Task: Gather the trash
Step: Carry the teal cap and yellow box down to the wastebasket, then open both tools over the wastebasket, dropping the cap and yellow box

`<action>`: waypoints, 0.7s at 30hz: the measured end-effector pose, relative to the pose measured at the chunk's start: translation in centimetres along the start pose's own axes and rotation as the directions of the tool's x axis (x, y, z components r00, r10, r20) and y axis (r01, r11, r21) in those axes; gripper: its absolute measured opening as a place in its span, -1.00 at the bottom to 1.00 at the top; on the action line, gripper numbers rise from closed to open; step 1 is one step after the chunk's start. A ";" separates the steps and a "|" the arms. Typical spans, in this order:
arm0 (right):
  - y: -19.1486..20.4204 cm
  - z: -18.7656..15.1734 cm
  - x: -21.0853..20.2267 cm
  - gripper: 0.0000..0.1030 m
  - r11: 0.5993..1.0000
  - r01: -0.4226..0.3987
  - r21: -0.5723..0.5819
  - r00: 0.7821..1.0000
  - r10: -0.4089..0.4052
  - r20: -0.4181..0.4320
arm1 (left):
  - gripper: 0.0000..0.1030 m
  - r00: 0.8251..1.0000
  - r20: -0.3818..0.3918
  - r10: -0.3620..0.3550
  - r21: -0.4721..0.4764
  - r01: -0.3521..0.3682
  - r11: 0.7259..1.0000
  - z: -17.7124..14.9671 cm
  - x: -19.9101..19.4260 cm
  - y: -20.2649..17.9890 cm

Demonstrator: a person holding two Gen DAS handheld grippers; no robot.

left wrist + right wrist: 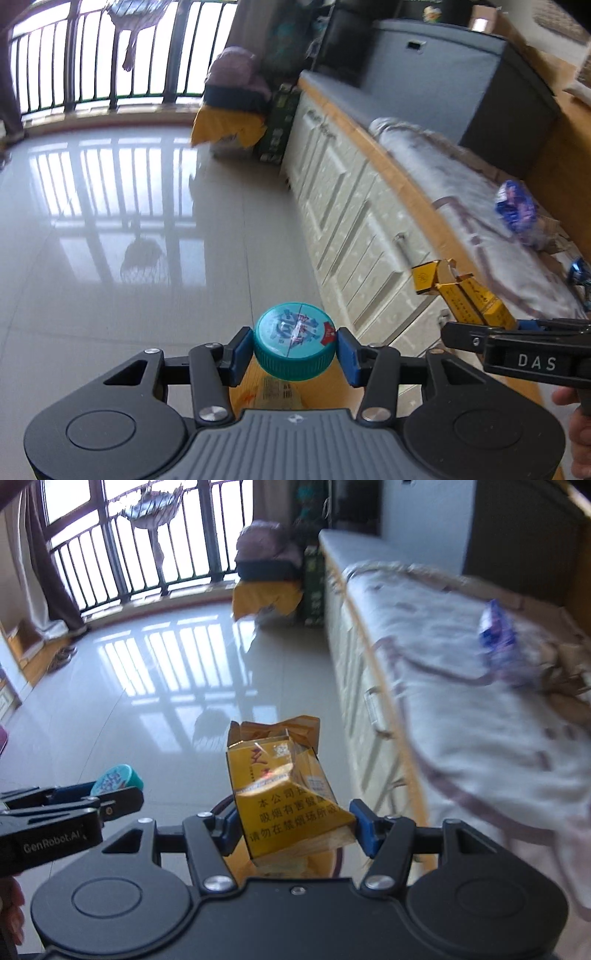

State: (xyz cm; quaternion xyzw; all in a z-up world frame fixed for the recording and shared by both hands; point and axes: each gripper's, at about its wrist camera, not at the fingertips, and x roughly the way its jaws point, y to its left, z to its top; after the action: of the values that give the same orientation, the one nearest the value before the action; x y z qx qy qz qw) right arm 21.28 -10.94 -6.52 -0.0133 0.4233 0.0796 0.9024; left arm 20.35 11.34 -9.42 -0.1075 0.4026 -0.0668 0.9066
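Observation:
My left gripper (294,350) is shut on a bottle of orange drink; its teal cap (294,340) sits between the blue pads, pointing at the camera. My right gripper (291,825) is shut on a crumpled yellow cigarette pack (284,790), held up above the floor. The right gripper with the pack (461,295) also shows at the right of the left wrist view. The left gripper and teal cap (117,778) show at the left of the right wrist view. A crumpled blue wrapper (496,635) lies on the cloth-covered bench top, also seen in the left wrist view (515,206).
A long white cabinet bench (351,221) with a patterned cloth (461,709) runs along the right. Glossy tiled floor (129,221) spreads to the left. A stool with yellow cloth and a bundle (267,587) stands by the balcony railing (122,565). A grey box (454,85) sits on the bench.

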 end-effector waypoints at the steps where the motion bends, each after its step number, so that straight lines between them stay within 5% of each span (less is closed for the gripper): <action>1: 0.2 0.0 1.0 0.18 1.000 -0.004 0.000 1.000 0.004 -0.018 | -0.04 1.000 -0.014 0.002 -0.010 -0.002 1.000 -0.2 0.7 0.4; 11: 0.6 -1.1 9.3 0.18 1.000 0.019 -0.016 0.981 -0.021 -0.192 | -0.04 0.988 -0.153 0.003 -0.062 -0.013 0.998 -2.5 7.5 2.4; 21: -1.5 -2.4 15.2 0.18 0.998 0.032 0.059 0.937 -0.010 -0.349 | -0.04 0.967 -0.251 -0.032 -0.079 0.012 0.997 -3.4 13.5 2.1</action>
State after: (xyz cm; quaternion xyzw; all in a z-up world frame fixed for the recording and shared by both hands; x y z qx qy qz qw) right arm 29.23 -10.58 -19.84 -0.0030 0.5787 0.0528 0.8138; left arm 26.91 10.06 -21.78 -0.1374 0.5158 -0.0746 0.8423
